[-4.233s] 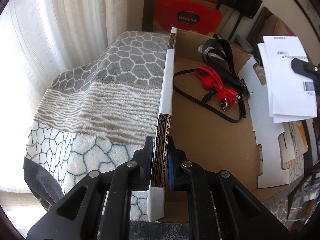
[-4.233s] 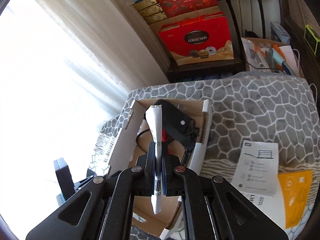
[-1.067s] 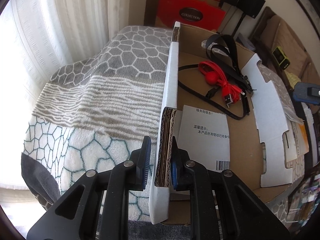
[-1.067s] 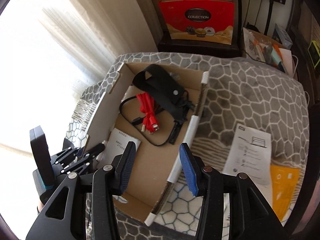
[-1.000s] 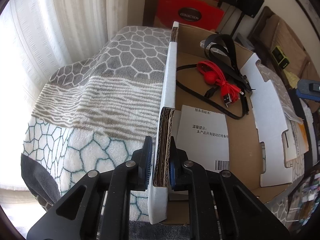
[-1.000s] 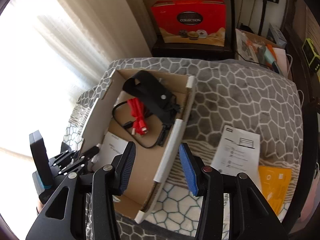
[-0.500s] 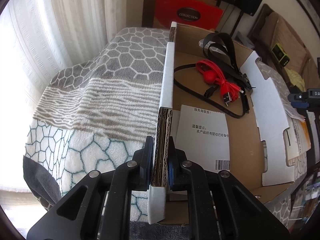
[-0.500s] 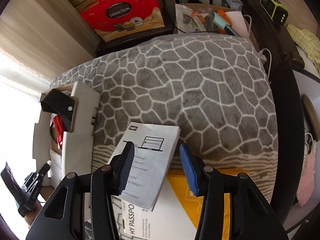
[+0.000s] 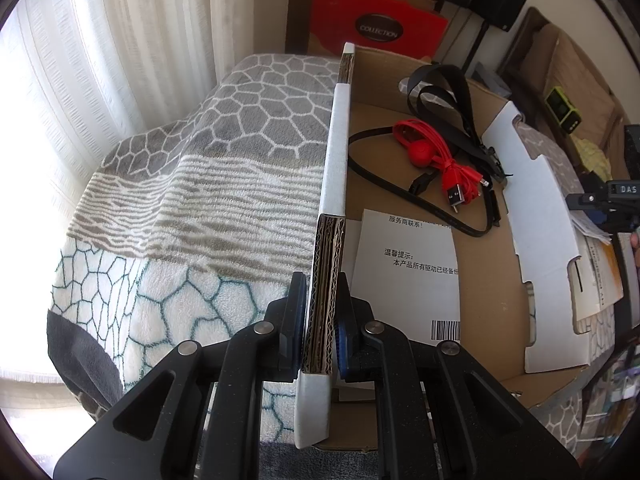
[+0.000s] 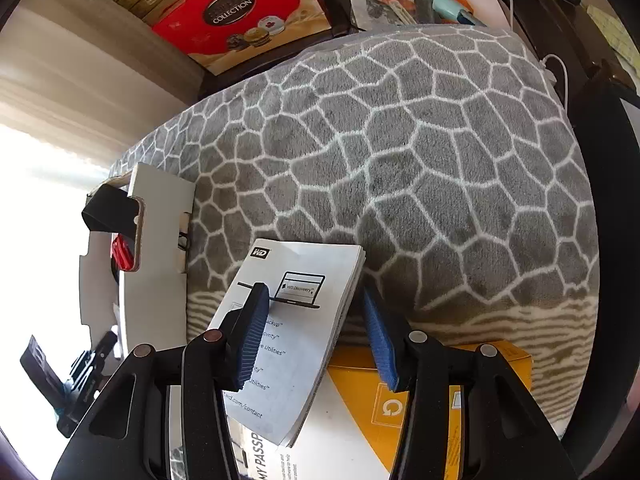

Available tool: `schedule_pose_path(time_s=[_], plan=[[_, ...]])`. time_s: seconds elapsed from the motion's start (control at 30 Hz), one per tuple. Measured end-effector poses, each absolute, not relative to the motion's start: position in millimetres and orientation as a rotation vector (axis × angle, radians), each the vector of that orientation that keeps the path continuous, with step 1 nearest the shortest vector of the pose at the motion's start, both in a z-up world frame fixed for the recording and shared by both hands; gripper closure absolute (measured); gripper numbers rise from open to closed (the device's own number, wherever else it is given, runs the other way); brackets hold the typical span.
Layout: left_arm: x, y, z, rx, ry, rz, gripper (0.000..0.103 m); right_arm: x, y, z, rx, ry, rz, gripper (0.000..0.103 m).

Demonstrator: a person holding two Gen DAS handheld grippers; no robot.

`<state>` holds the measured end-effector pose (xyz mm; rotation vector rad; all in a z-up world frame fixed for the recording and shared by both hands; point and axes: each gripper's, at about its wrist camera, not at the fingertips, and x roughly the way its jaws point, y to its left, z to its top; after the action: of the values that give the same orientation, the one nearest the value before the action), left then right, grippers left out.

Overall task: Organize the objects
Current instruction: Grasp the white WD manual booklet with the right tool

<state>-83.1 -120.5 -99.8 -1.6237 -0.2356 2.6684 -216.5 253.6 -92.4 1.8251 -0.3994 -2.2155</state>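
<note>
My left gripper [image 9: 322,324] is shut on the left wall of an open cardboard box [image 9: 334,184] on a patterned blanket. Inside lie a white printed sheet [image 9: 408,272], a red USB cable [image 9: 440,164] and a black strap [image 9: 448,92]. My right gripper [image 10: 316,340] is open, its fingers either side of a white WD booklet [image 10: 296,320] that lies on a white and yellow box [image 10: 400,412]. The cardboard box [image 10: 156,232] shows at the left of the right wrist view.
The grey honeycomb blanket [image 10: 420,152] covers the surface. A red gift box [image 10: 244,12] and clutter stand behind it. White curtains [image 9: 100,60] hang at the left. The right gripper's body [image 9: 612,200] shows at the right edge of the left wrist view.
The right gripper let go of the white sheet into the box, swung right over the blanket and came down over the WD booklet. The left gripper has stayed on the box wall.
</note>
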Motion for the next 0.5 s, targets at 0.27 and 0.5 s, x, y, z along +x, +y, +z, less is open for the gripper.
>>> schedule_pose_path(time_s=[0.27,0.5], plan=[[-83.1,-121.7,-100.3,-1.625,-0.246,2.665,0.091,-215.1,254.2,-76.5,1.731,-0.417,-2.289,0.090],[-83.4,-123.5,-100.9,-1.627,-0.253,2.663,0.091,-207.2,236.8,-49.0,1.650,-0.392,-2.276,0.095]])
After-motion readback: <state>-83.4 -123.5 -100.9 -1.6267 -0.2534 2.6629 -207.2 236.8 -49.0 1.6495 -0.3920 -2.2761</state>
